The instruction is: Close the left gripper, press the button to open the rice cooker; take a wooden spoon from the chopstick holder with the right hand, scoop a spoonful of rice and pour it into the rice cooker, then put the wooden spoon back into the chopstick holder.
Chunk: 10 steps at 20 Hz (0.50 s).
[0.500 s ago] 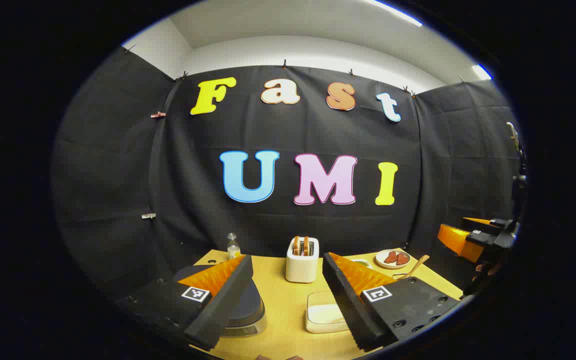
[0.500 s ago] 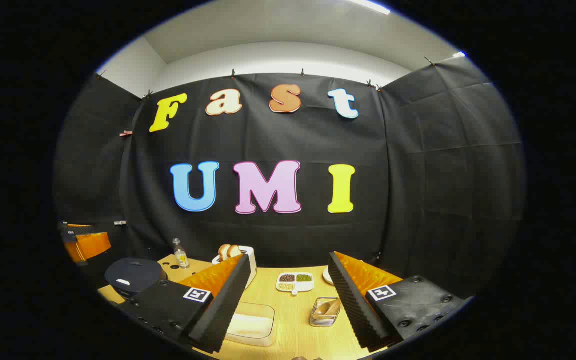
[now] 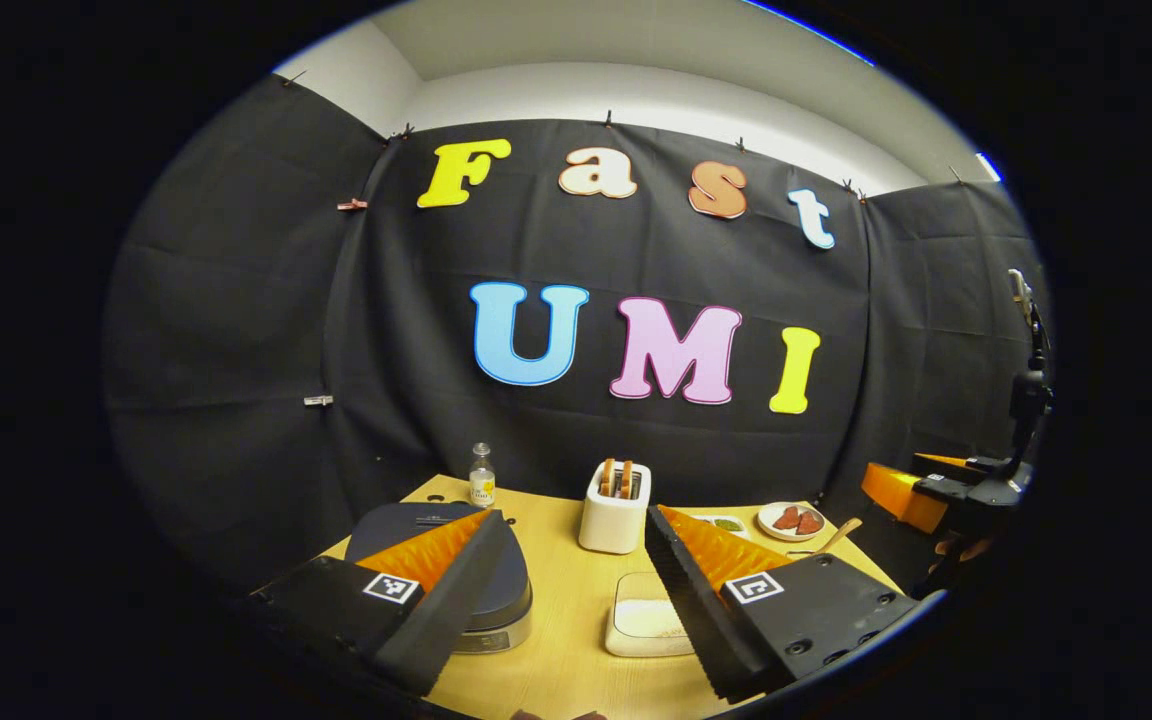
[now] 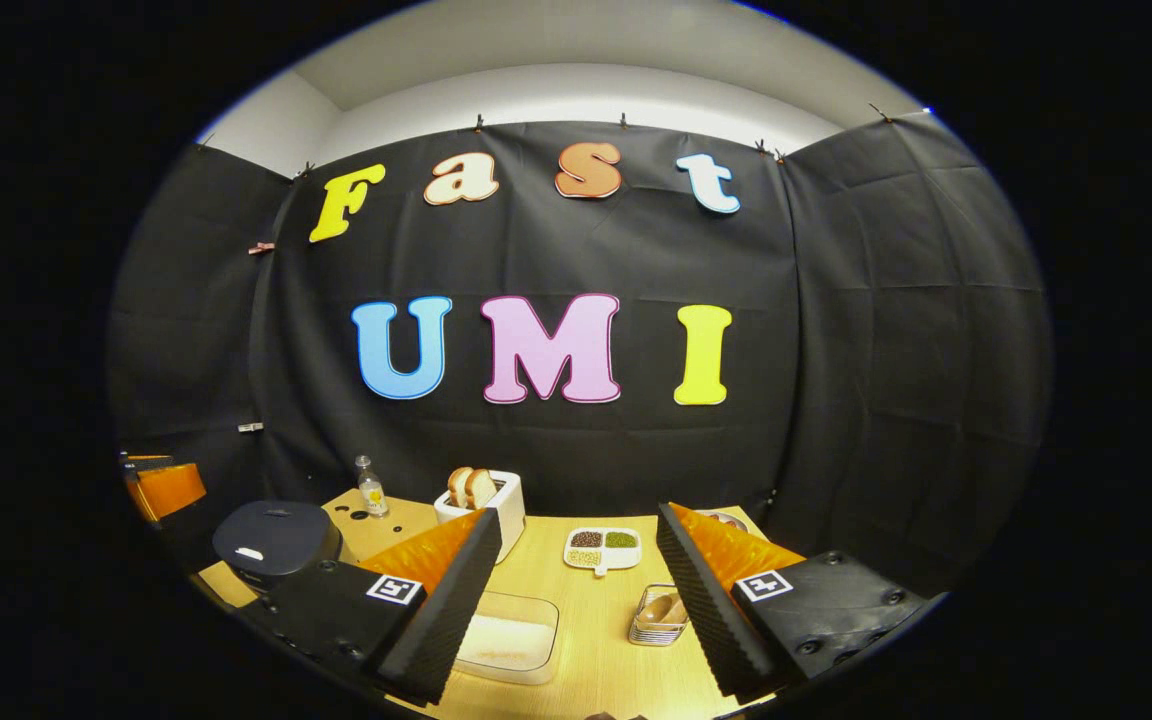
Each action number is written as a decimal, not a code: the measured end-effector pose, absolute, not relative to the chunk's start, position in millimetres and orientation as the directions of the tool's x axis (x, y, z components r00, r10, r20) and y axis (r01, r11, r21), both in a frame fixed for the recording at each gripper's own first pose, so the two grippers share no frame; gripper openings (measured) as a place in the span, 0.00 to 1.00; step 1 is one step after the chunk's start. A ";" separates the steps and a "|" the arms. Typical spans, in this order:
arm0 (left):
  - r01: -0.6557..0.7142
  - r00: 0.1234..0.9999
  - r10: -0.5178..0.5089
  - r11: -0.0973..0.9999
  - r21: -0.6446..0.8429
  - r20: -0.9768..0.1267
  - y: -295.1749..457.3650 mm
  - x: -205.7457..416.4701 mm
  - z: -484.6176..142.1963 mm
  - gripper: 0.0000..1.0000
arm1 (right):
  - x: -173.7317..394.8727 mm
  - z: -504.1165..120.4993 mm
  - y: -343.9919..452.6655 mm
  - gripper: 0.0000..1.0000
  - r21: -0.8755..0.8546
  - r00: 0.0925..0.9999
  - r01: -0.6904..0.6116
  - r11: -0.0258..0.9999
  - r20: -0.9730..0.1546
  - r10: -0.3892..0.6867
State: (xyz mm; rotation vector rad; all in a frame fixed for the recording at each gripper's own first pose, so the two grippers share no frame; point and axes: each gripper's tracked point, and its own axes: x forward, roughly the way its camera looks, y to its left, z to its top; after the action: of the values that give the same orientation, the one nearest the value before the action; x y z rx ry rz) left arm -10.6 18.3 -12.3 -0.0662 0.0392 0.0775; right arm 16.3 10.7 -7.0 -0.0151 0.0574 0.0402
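Left hand-held gripper wide apart, holding nothing, above bench. Rice cooker shut, lid down, partly behind its left finger. Right hand-held gripper wide apart, holding nothing. Wooden spoon in chopstick holder, just beside rice box.

The wooden tabletop carries a rice cooker, toaster, rice container, chopstick holder, bottle and divided dish.
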 end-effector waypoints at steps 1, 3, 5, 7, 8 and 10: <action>-0.081 0.996 0.078 0.995 -0.063 -0.048 18.0 -10.5 -14.2 0.95 | 19.0 -7.0 10.5 0.98 -0.011 0.997 -0.043 0.999 -0.062 0.043; -0.088 0.995 0.083 0.993 -0.076 -0.060 19.1 -11.4 -13.5 0.95 | 22.9 -7.6 12.9 0.98 -0.021 0.996 -0.059 0.998 -0.069 0.057; -0.092 0.995 0.088 0.992 -0.082 -0.054 17.4 -11.5 -8.8 0.95 | 26.1 -8.4 9.2 0.98 -0.052 0.996 -0.060 0.997 -0.071 0.056; -0.102 0.994 0.099 0.993 -0.056 -0.056 18.1 -11.2 -8.0 0.95 | 27.6 -16.2 12.3 0.98 -0.060 0.993 -0.071 0.996 -0.095 0.065; -0.108 0.993 0.105 0.993 -0.048 -0.056 18.6 -11.0 -6.3 0.95 | 28.4 -20.8 17.7 0.98 -0.067 0.990 -0.087 0.994 -0.113 0.079; -0.119 0.991 0.116 0.992 -0.043 -0.064 17.8 -11.9 -7.5 0.95 | 30.8 -26.6 30.0 0.98 -0.099 0.984 -0.134 0.986 -0.134 0.120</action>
State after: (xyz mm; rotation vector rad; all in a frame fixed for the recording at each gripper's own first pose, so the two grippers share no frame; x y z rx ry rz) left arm -11.9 17.8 -7.5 -0.0468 0.0616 0.1175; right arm 30.8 30.0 -26.6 -0.1077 0.1285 0.1280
